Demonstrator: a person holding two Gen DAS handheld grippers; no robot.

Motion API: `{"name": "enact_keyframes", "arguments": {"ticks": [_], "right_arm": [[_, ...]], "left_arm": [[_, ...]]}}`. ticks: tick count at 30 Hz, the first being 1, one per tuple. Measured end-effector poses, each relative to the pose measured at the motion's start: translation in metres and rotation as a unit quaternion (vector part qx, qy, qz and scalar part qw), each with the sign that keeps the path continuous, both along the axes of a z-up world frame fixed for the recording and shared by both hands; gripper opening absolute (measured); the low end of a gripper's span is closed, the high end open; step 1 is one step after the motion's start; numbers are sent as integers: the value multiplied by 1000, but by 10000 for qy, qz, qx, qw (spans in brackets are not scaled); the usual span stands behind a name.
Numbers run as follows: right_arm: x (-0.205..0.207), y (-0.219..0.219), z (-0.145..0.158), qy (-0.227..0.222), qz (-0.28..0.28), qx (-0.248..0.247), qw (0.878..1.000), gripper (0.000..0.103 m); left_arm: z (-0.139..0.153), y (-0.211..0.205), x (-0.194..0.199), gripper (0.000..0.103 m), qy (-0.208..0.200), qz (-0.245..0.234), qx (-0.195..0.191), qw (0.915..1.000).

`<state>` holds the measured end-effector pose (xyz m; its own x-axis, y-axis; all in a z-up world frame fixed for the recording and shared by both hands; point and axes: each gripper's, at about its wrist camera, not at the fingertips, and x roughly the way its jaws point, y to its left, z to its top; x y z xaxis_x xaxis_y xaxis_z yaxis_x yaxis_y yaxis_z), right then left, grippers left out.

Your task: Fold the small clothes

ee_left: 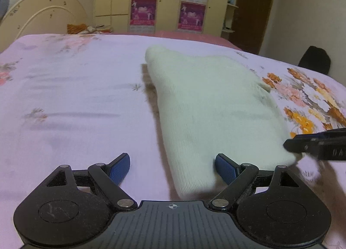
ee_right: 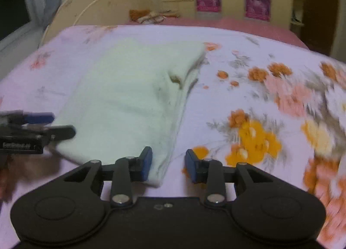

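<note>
A pale cream knitted garment (ee_left: pixel 214 106) lies folded flat on the floral bedsheet (ee_left: pixel 75 97). It also shows in the right wrist view (ee_right: pixel 129 102). My left gripper (ee_left: pixel 173 168) is open and empty, its blue pads straddling the garment's near left corner. My right gripper (ee_right: pixel 168 165) is open and empty, its pads straddling the garment's near right corner. The right gripper's tip shows at the right edge of the left wrist view (ee_left: pixel 313 147). The left gripper shows at the left edge of the right wrist view (ee_right: pixel 32 132).
The bed has a cream headboard (ee_left: pixel 43 15) at the far left. A wardrobe with pink posters (ee_left: pixel 168 0) stands behind. A dark object (ee_left: pixel 314 59) sits past the bed's right edge. Orange cloth (ee_left: pixel 82 28) lies beyond the bed.
</note>
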<state>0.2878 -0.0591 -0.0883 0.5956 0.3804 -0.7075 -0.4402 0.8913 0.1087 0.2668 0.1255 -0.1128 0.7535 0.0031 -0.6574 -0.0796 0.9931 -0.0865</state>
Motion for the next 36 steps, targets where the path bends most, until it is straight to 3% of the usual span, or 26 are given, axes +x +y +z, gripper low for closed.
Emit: {"name": "enact_keyframes", "arguments": {"ticks": [3,4,6,7,13,18,25,36], "right_arm": [[-10,-6,15,49,-319,101,9994,39],[-17,-7,21,-45,-333,132,9993,48],[-32,-12,32,-200,-378,229,9988,66],[-39,-16,37,-260,-437,292,9983,69],[-76,-29,56,-237,-583,567,9964,81],[-106,-34,68,-235,-561,566,9965,85],[-142,-35,87,-422,-607,518,9959,86],[-181,-31,109,-760,-630,462,9940,86]], "left_arm": [[9,-6,-17,87,27,171,-5,9998],[13,-9,-24,88,25,218,-24,9998],[23,-14,-38,100,-22,290,-74,9996],[29,-17,-48,103,-109,344,-78,9993],[58,-38,-89,103,-295,244,-65,9992],[76,-51,-118,103,-443,82,116,9989],[96,-58,-153,103,-456,78,-199,9987],[125,-61,-191,103,-749,18,-55,9972]]}}
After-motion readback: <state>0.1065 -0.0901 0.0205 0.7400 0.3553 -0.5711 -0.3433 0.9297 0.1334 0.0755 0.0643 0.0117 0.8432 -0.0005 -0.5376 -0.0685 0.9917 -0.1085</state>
